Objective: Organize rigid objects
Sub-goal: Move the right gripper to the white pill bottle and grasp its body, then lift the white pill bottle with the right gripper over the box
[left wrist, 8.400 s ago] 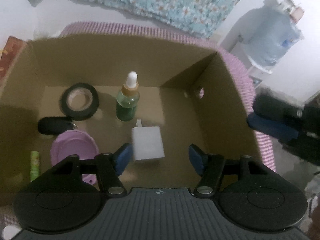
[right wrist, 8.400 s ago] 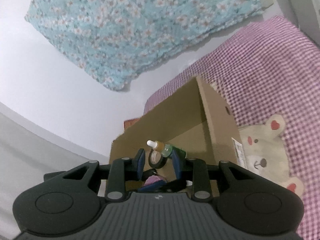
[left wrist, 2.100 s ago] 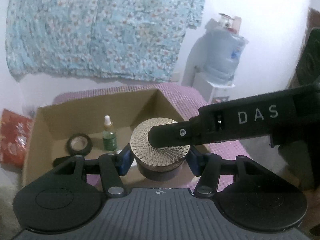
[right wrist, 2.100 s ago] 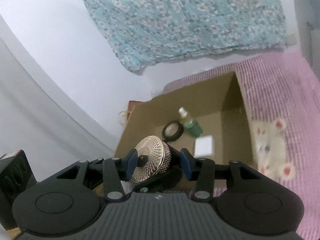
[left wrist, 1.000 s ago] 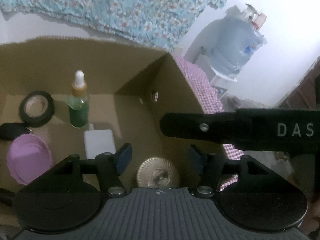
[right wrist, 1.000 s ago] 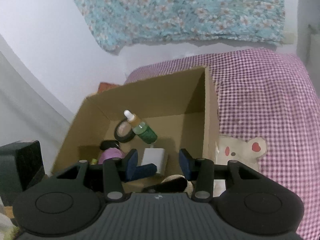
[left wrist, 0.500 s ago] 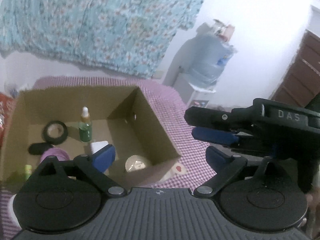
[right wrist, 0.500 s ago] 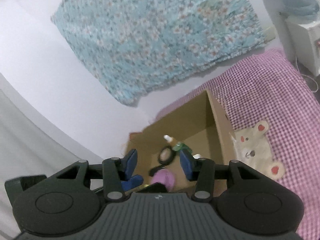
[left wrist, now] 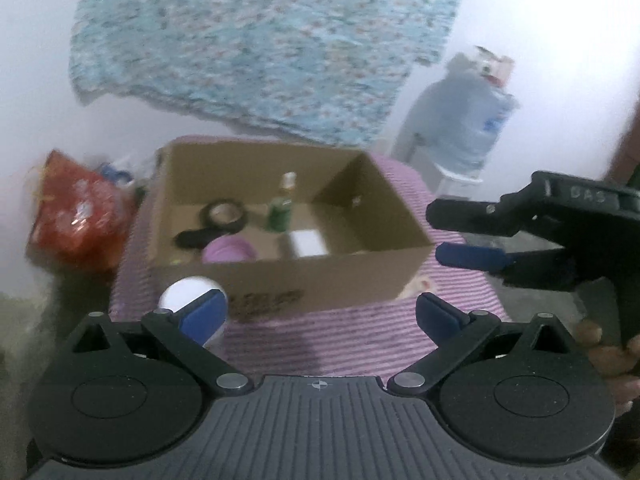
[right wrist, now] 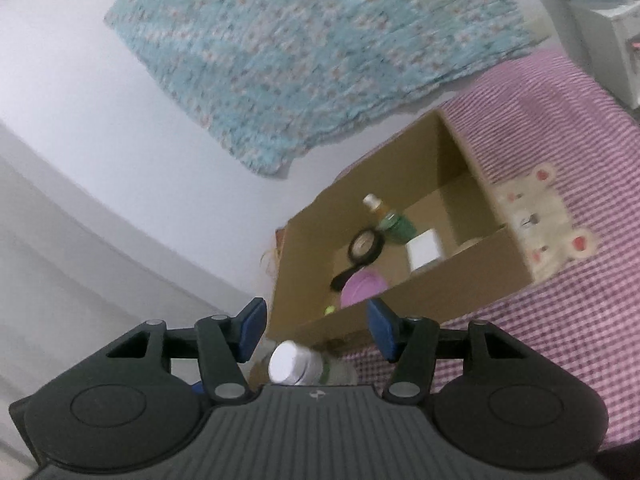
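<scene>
Both tongs have pulled back from the cardboard box (left wrist: 280, 280) on the checked bed (left wrist: 360, 344). Left tongs (left wrist: 320, 314) and right tongs (right wrist: 316, 326) gape apart, holding nothing. A white-capped bottle (right wrist: 294, 362) stands outside the box's front wall.

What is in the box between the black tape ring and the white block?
The green dropper bottle stands between the black tape ring and the white block, a bit farther back in the cardboard box. Both wrist views show it.
</scene>
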Available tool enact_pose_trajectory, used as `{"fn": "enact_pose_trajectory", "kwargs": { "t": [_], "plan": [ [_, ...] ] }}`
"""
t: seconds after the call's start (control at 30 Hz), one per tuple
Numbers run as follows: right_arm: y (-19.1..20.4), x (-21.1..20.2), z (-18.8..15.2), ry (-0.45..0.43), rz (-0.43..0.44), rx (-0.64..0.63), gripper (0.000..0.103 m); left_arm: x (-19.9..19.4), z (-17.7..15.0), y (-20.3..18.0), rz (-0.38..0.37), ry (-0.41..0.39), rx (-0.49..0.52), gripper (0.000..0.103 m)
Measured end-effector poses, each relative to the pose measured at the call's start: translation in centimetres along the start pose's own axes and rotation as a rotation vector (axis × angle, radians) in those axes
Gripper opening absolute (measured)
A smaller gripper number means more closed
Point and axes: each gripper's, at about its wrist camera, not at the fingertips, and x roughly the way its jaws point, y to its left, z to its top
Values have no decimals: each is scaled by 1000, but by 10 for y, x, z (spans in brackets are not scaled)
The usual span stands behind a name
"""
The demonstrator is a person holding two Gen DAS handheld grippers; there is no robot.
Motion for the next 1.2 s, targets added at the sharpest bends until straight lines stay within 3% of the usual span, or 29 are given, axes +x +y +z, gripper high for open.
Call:
{"fn": "enact_pose_trajectory", "kwargs": {
  "t": [0.3,0.43,0.7,1.03,1.2],
  "plan": [
    [34,46,-21,127,-10,-47,59,2,-12,37,37,17,-53,102],
    [34,57,-25,157,-22,-47,64,9,-14,52,50,40,-80,102],
    [31,99,-29,235,-37,-36,64,36,-15,75,82,74,-121,101],
    [30,154,-37,308,-35,-46,63,65,-18,81,92,114,-96,84],
    [24,165,-43,325,-34,-30,57,75,-19,83,100,139,-83,77]
  ]
}}
